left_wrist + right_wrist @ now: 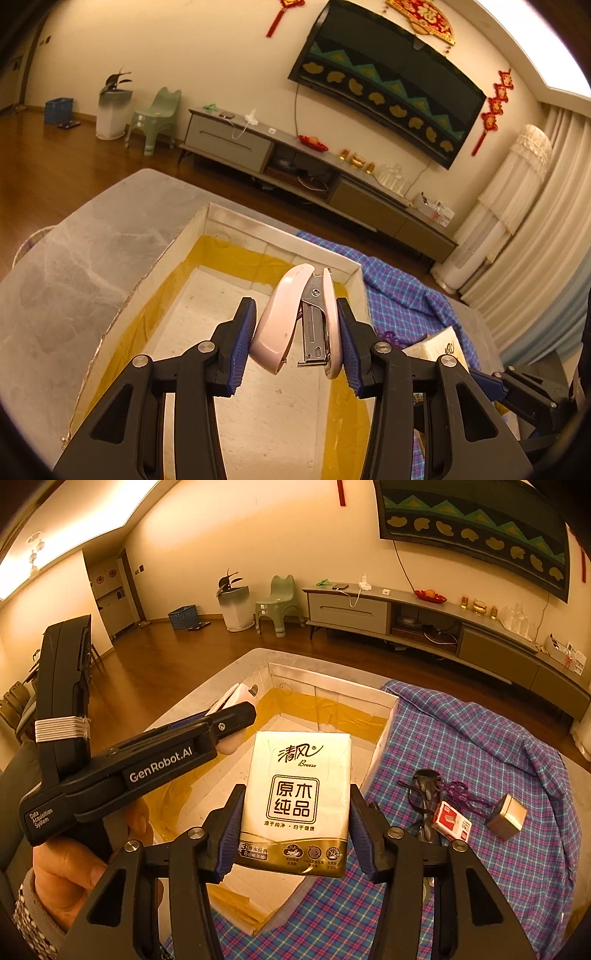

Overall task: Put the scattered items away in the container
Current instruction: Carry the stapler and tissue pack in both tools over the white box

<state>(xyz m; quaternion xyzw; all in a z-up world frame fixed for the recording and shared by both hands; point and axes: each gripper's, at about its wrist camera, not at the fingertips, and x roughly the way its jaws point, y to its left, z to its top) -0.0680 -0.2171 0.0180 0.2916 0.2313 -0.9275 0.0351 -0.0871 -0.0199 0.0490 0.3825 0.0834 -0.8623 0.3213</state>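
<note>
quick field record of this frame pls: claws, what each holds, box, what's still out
left claw: shut on stapler, over the box
right claw: shut on tissue pack, over box edge
box: open, white walls, yellow tape inside, nothing seen in it
still on cloth: glasses, red pack, metal cube on purple cord

A pink stapler (295,317) hangs upright and slightly open over the white box (280,242), whose floor is edged with yellow tape. A cream pack of tissues (295,805) is held over the box's near corner. On the checked cloth (480,746) beside the box lie black glasses (424,790), a small red packet (452,821) and a metal cube (506,816)
</note>
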